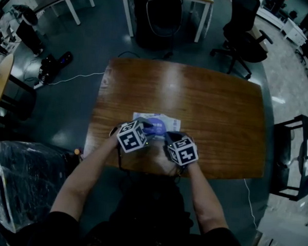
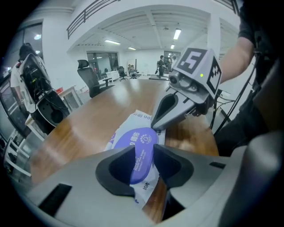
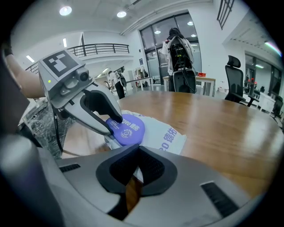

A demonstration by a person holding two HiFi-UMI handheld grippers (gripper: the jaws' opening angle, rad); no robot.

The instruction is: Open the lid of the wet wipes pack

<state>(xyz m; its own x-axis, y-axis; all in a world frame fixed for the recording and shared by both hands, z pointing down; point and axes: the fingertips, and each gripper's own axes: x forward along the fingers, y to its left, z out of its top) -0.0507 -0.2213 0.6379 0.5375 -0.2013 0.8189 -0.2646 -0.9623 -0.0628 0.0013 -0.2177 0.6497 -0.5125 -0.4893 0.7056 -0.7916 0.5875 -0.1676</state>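
Left tongs (image 2: 143, 155) are clamped on the purple lid (image 3: 128, 128), one tip over it and one under it. Right tongs (image 3: 136, 153) are closed tight, and their tips rest on the soft white wrap just beside the lid. Biggest is the brown wood counter (image 1: 211, 112), smooth and shiny, with rounded corners. On it, toward 6 o'clock in the head view, lies the wet wipes pack (image 3: 166, 135), flat and crinkly, white with blue print. Its lid is hard, smooth and oval. Two bare arms (image 1: 84, 178) reach in from 7 and 5 o'clock, elbows bent, and the tongs meet over the pack.
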